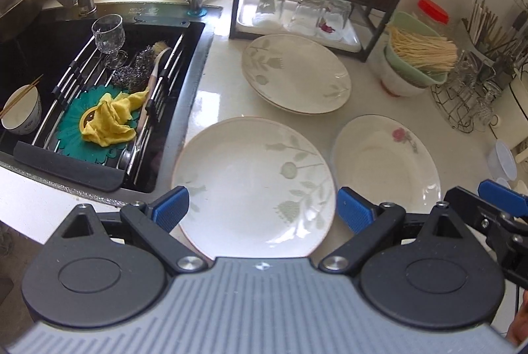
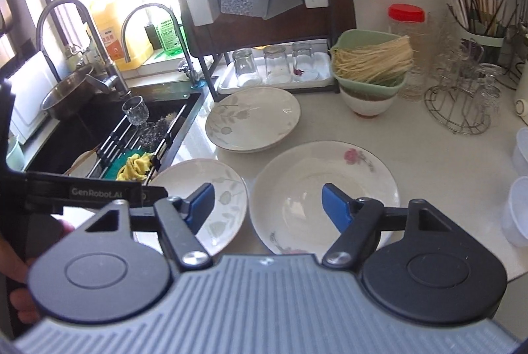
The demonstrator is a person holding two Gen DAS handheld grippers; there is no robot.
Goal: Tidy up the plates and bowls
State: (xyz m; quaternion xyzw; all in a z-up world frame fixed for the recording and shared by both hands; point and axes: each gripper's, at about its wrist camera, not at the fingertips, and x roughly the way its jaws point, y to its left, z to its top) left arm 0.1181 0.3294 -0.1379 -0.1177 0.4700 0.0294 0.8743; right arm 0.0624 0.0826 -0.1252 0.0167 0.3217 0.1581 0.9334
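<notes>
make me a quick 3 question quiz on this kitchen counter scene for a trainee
1. True or false: the left gripper is shut on the leaf-pattern plate below it.
2. Which plate lies below the right gripper? A) the rose-pattern plate B) the stack of leaf-pattern plates by the rack C) a plate in the sink
3. Fill in: the green basket resting on the white bowl holds dry ____.

Key
1. False: both grippers are open and hold nothing.
2. A
3. noodles
</notes>
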